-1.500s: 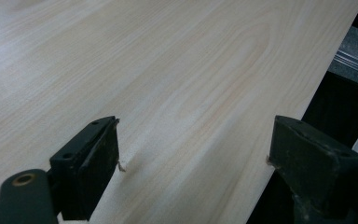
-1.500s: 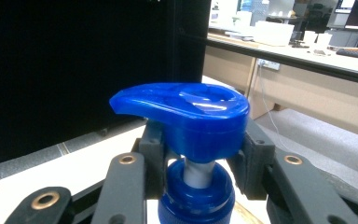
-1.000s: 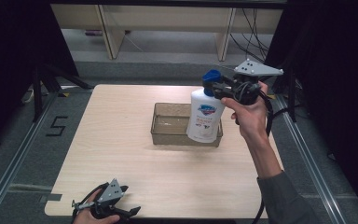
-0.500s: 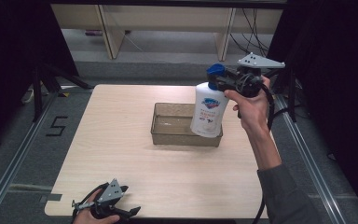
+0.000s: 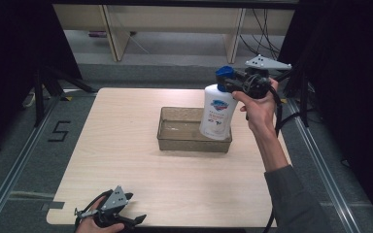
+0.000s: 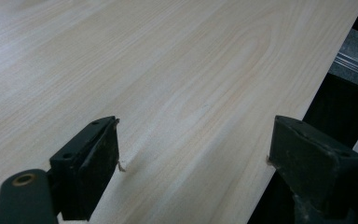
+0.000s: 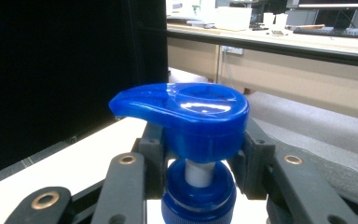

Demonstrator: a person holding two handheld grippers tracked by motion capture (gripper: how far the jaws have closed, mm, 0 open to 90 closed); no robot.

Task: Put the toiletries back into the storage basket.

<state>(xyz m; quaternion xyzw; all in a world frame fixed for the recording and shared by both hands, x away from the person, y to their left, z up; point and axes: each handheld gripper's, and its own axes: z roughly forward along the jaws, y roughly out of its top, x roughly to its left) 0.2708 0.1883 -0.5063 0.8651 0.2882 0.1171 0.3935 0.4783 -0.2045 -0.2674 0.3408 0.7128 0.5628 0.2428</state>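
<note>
At centre right of the high view: right gripper (image 5: 233, 83), held in a hand (image 5: 258, 108), clamped on the blue pump of a white plastic soap bottle with a blue-and-red label (image 5: 216, 112). The bottle hangs tilted, its base over the right end of a clear, shallow rectangular plastic tray (image 5: 175, 141) that sits on the pale wood-grain counter (image 5: 126, 160). Tray contents: nothing apparent, though its right end is hidden behind the bottle. Bottle contents: opaque wall, cannot be judged. At lower left of the frame, left gripper (image 5: 121, 219) lies near the counter's near edge, well apart from the tray.

Left gripper view: the two black jaws stand wide apart over bare counter, with nothing between them; the counter's edge runs down the right of the frame.

Right gripper view: the blue pump head (image 7: 186, 109) sits above the jaws, which press on the pump from both sides just over the blue collar (image 7: 198, 200).

Risks, as judged: a hold this high lets the bottle swing or slip; squeezing may depress the pump; a tilted set-down could catch the tray wall.
</note>
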